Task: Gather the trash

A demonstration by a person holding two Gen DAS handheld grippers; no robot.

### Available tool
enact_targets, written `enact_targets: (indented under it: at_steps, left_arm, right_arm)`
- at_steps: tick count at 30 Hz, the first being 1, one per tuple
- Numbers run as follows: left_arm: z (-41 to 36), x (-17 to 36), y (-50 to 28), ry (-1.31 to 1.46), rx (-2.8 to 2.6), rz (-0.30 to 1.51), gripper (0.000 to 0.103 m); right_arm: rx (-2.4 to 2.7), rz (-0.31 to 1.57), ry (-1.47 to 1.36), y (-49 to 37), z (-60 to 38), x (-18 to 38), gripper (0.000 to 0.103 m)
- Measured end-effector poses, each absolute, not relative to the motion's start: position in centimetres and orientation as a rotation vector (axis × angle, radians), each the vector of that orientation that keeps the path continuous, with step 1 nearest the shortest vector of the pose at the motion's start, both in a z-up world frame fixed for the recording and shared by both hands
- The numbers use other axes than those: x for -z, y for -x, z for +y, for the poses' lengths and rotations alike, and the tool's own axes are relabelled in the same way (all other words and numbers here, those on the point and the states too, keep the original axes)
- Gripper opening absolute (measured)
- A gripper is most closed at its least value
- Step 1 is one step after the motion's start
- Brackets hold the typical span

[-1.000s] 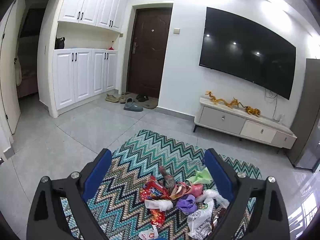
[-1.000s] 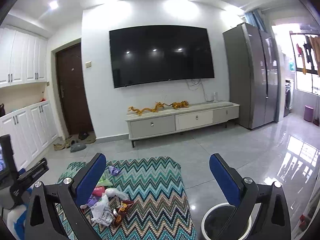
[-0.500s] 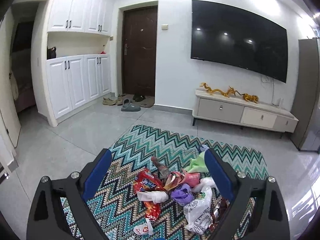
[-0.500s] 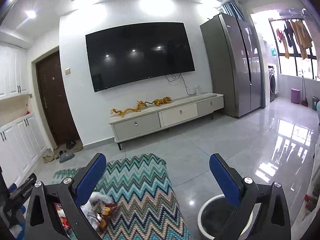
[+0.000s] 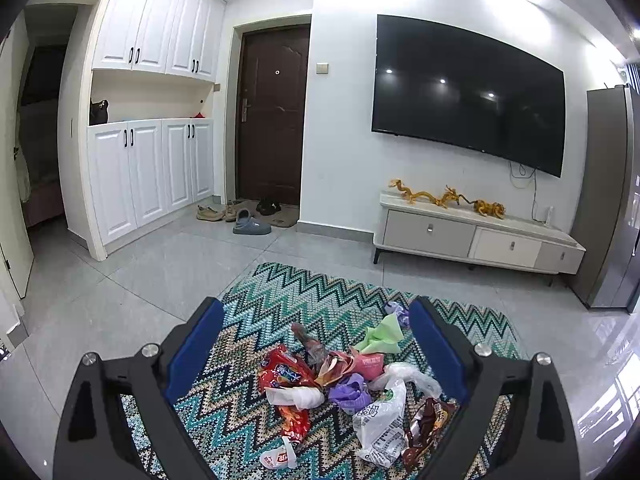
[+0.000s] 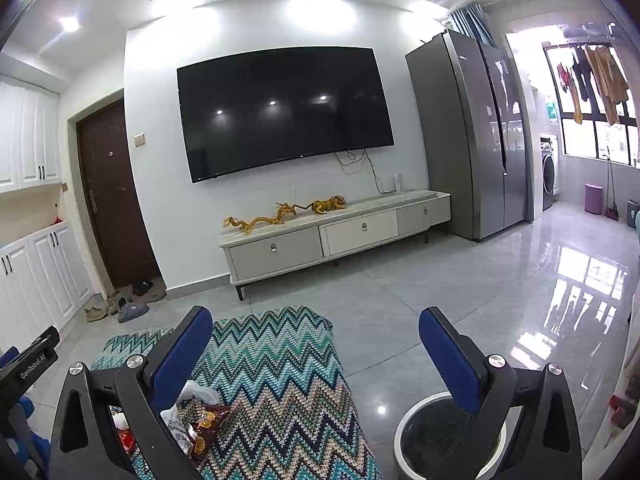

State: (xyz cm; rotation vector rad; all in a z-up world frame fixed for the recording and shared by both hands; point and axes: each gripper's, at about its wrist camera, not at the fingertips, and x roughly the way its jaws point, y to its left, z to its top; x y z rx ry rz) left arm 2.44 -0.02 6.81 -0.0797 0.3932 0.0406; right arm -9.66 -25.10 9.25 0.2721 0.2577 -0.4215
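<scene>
Trash (image 5: 344,392) is lying heaped on the zigzag rug (image 5: 280,304), between the wide-open, empty fingers of the left gripper (image 5: 316,356): a red snack wrapper (image 5: 284,376) and a white printed bag (image 5: 380,424), their print too small to read. Right gripper (image 6: 316,356) is hanging open and empty too, over a white-rimmed bin (image 6: 432,436); "GenRobot.AI" is showing on the other tool's arm. Farther off, a black TV (image 6: 284,108) is hanging above a low cabinet (image 6: 336,236)

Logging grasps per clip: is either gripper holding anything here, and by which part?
Nothing held. Left gripper and right gripper both have open, empty jaws; the trash lies on the rug.
</scene>
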Motion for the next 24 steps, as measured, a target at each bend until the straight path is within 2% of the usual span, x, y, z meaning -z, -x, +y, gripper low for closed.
enact_targets:
  at_steps: [24]
  left_arm:
    - [1.7, -5.8, -3.0, 0.134, -0.052, 0.401, 0.094]
  right_arm:
    - [0.397, 0.293, -0.291, 8.6, -24.5, -7.7, 0.103]
